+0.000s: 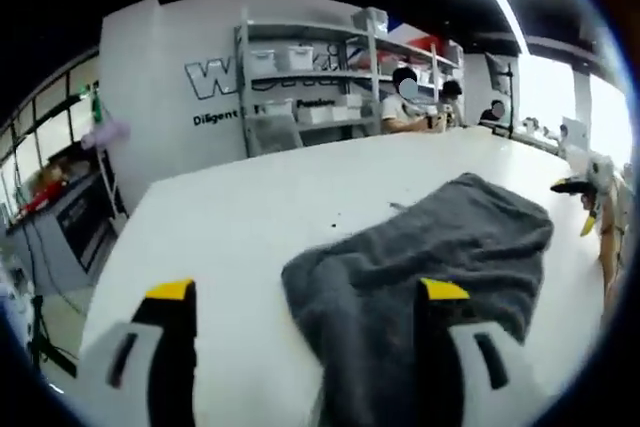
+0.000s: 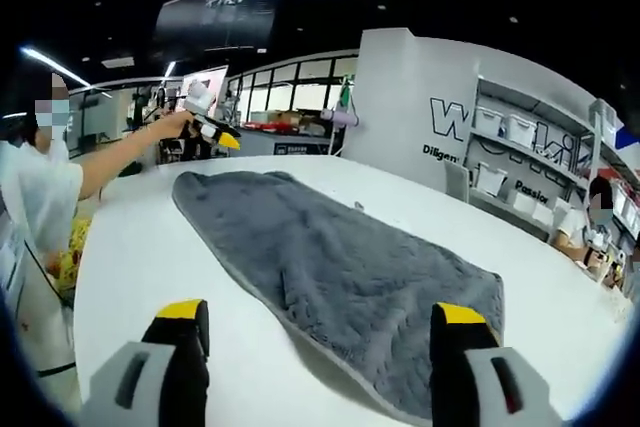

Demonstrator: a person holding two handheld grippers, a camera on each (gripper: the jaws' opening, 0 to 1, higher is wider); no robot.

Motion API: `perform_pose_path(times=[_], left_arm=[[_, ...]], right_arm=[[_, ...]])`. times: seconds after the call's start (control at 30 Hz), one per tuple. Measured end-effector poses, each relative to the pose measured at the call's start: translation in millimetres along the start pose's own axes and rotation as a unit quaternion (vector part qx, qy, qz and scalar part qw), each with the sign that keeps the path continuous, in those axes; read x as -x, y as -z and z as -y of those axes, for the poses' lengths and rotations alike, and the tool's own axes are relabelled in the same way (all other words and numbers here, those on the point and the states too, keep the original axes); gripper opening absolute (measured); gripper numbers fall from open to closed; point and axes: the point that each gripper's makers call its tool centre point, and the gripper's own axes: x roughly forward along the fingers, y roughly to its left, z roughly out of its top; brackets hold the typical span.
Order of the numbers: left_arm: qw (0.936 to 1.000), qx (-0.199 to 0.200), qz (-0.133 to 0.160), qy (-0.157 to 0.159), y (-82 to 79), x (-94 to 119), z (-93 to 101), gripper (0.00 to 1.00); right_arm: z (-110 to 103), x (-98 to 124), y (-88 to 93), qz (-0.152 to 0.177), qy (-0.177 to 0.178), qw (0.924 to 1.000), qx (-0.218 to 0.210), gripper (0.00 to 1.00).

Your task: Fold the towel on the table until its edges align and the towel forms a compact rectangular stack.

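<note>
Yellow-tipped black jaws of the left hand-held gripper (image 1: 305,292) stand wide apart at the bottom of the left gripper view, one over bare white surface (image 1: 230,217), the other over the near end of the grey towel (image 1: 440,237), holding nothing. That near end lies rumpled, its corner rounded and a little raised, and the cloth runs away from the jaws toward the far right. At the right edge of this view the right hand-held gripper shows small, just beyond the towel's far end, with a yellow tip pointing down. In the right gripper view the right hand-held gripper (image 2: 322,312) also has its jaws spread and grips nothing; the towel (image 2: 340,267) lies flat and long between and beyond them, its near corner by the right jaw, its far end close to the other tool, which a person (image 2: 45,187) in a white top holds out over the surface (image 2: 130,247). The towel is a single spread layer, not folded. Past the surface, a white wall (image 1: 160,67) bears large outlined lettering starting with "W", the remainder hidden by metal shelves (image 1: 310,67); beneath it a smaller line begins "Diligent" and carries a word that looks like "Passion". The shelves hold pale bins. More people sit at the far end, near bright windows.
</note>
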Motion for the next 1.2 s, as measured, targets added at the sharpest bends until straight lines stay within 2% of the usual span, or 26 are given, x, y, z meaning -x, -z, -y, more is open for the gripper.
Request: perform_pose_path(times=[0.07,0.17,0.27,0.37,0.53,0.67,0.8,0.97,1.07,1.2], left_arm=[[1.0000,0.006,-0.005,0.004,2.1,-10.4,-9.4,0.88],[0.9993,-0.022,-0.017,-0.026,6.5,-19.3,-25.0,0.88],[0.9977,-0.047,-0.025,-0.043,5.6,-33.1,-37.8,0.88],[0.9971,-0.048,-0.030,-0.051,5.5,-45.8,-45.2,0.86],[0.9966,-0.054,-0.044,-0.044,16.9,-65.6,-30.6,0.81],[0.9972,-0.042,-0.045,-0.042,23.6,-79.2,-24.6,0.68],[0.9977,-0.026,-0.046,-0.042,26.4,-92.5,-28.7,0.53],[0.9968,-0.032,-0.067,-0.030,38.9,-101.2,-20.4,0.43],[0.9962,-0.035,-0.077,-0.021,46.9,-102.5,-14.5,0.31],[0.9951,-0.043,-0.087,-0.018,53.9,-104.6,-9.4,0.22]], right_arm=[[0.5,0.7,-1.1,0.003,0.002,1.0000,-0.001,0.95],[0.6,1.7,-4.8,0.013,0.004,0.9999,-0.001,0.90],[-2.2,1.3,-7.6,0.020,-0.001,0.9998,-0.004,0.90],[-5.5,0.9,-8.7,0.020,-0.004,0.9998,0.002,0.90],[-8.1,0.1,-9.1,0.021,-0.007,0.9998,0.004,0.90],[-10.4,1.3,-10.8,0.023,-0.009,0.9996,0.009,0.90],[-9.8,2.7,-12.4,0.026,-0.008,0.9996,0.009,0.90],[-7.3,4.8,-13.7,0.029,-0.004,0.9996,0.007,0.90],[-7.8,5.1,-14.7,0.030,-0.005,0.9995,0.009,0.90],[-9.5,2.8,-13.7,0.026,-0.008,0.9996,0.012,0.90]])
